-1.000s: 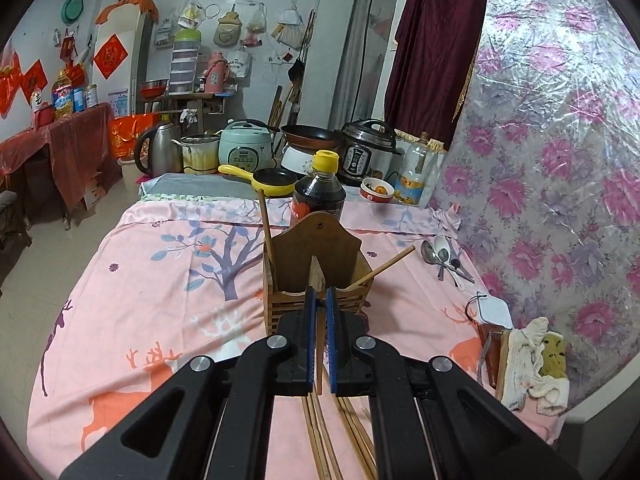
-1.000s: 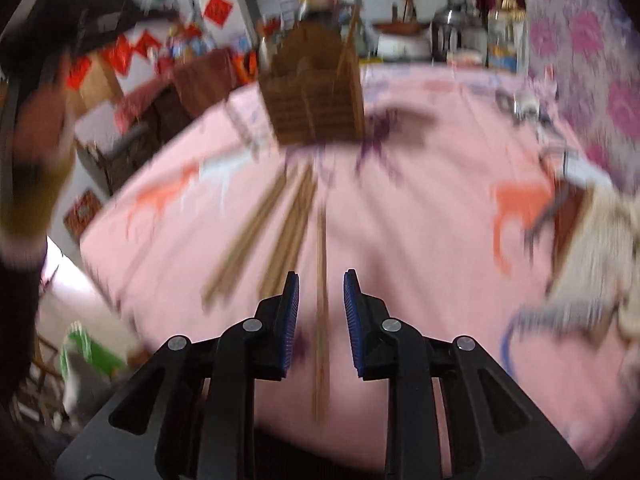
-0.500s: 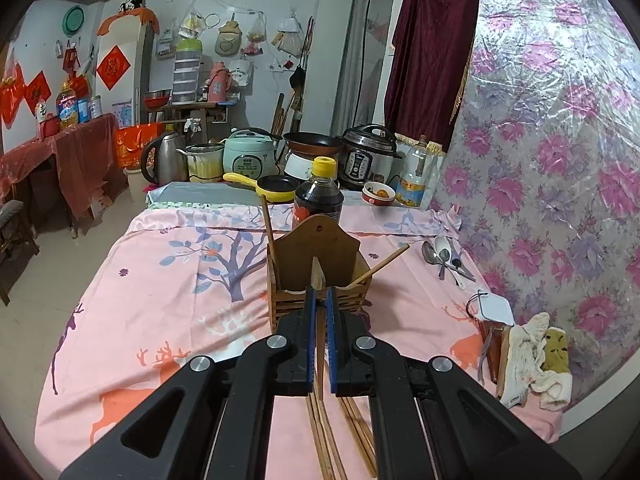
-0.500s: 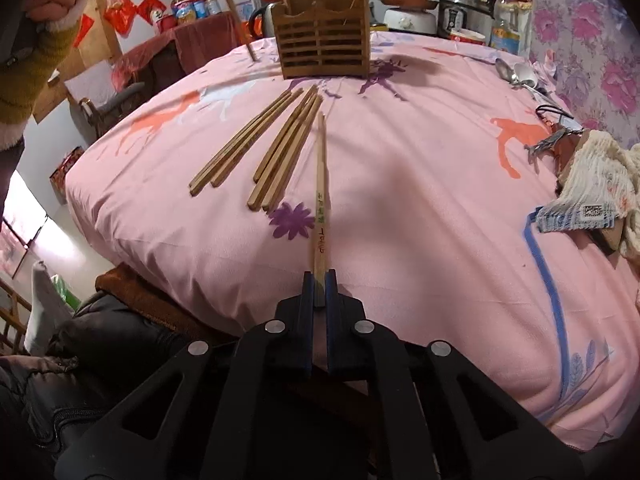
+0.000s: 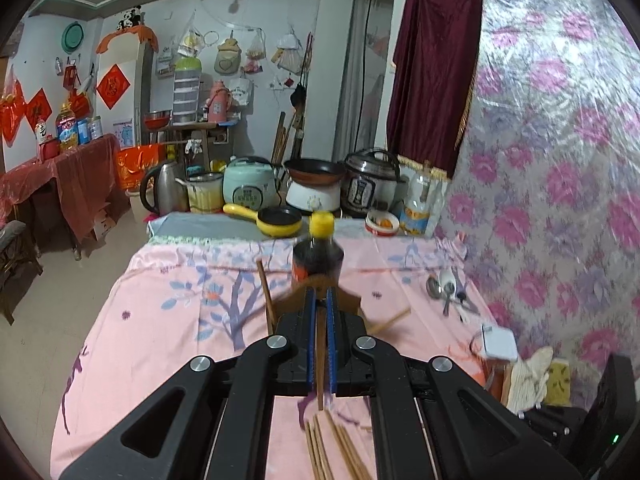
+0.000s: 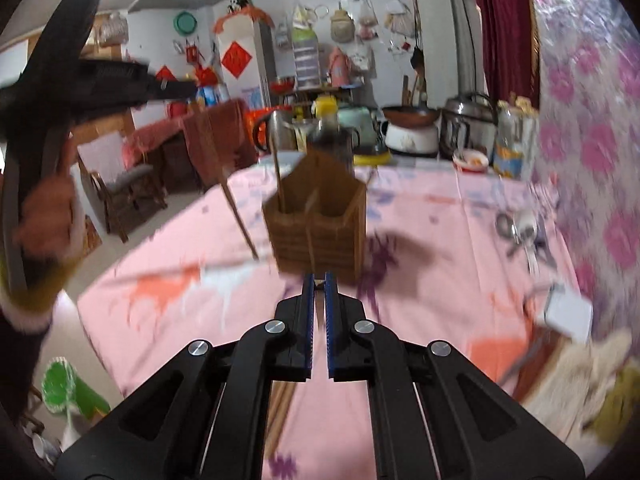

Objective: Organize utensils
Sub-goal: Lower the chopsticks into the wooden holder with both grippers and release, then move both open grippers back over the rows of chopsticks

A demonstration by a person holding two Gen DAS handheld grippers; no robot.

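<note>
Both grippers clenched, each on one chopstick. L gripper (image 5: 319, 344) pinches a chopstick (image 5: 320, 376) between its blue pads, stick running along the finger line, free end hanging toward the loose bundle of chopsticks (image 5: 336, 448) on the tabletop (image 5: 160, 340). R gripper (image 6: 318, 312) grips its own chopstick (image 6: 310, 248), thin, blurred, long axis pointing fwd straight at the wooden holder (image 6: 320, 220)

Key relation: holder sits dead ahead of both grippers, mid-tabletop, compartments open upward. R-wrist view shows it just past the fingertips; from L it's mostly hidden behind the fingers. Can't tell which is nearer

Materials: chopsticks bamboo/wood, slim, square-ish, smooth. Holder = slatted brown wood, peaked back panel, centre divider, two sticks already leaning in it. Tabletop cloth pink, printed, soft. Soy-sauce-type bottle (image 5: 318, 256) w/ yellow cap just behind holder. Metal spoons (image 5: 446, 292) far right, not yet sorted
</note>
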